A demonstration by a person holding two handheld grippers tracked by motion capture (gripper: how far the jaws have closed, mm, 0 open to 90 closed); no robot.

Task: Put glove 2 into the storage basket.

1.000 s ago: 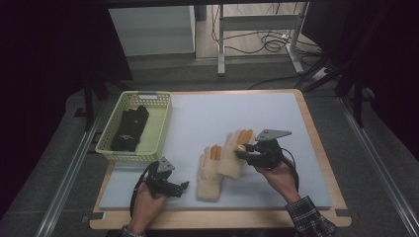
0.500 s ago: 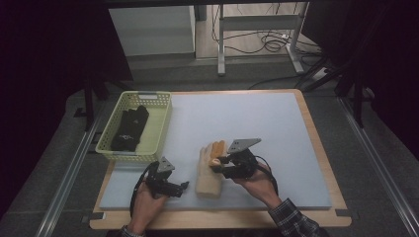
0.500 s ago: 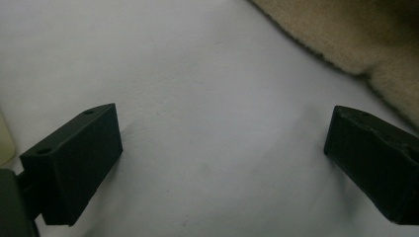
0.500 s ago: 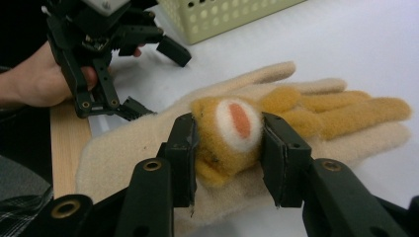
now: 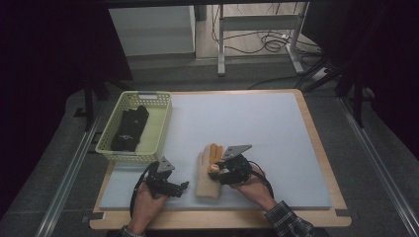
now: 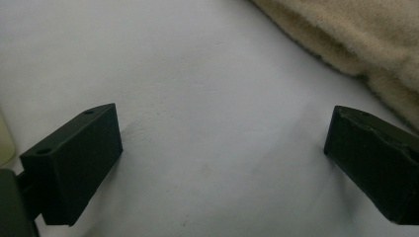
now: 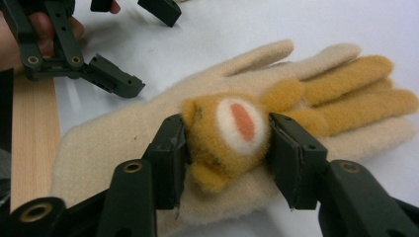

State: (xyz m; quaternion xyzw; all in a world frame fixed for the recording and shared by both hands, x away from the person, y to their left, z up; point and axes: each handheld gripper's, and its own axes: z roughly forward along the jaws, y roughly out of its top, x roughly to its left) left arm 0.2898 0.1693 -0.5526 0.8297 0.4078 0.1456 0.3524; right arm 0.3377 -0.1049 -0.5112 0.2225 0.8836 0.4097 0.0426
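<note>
Two cream fleece gloves (image 5: 206, 178) with orange fingers lie stacked on the white mat. The top glove (image 7: 123, 143) carries a round orange plush paw (image 7: 232, 133). My right gripper (image 5: 214, 171) (image 7: 225, 143) reaches over it from the right with a jaw on each side of the paw. Its jaws have just been opening; the fuzz still brushes the pads and the glove lies flat. My left gripper (image 5: 182, 186) (image 7: 143, 47) rests wide open on the mat just left of the gloves, nothing between its jaws, and a glove edge (image 6: 356, 39) shows beyond them.
A pale yellow basket (image 5: 163, 123) holding black gloves (image 5: 129, 129) stands at the mat's left edge. The white mat (image 5: 247, 118) covers a wooden table (image 5: 316, 143) whose rim (image 7: 29, 143) runs close to the gloves. A metal frame and cables lie beyond the table.
My right gripper moved left and down with the orange-fingered glove and laid it over the other glove. Its jaws now stand wider. The left gripper stayed put.
</note>
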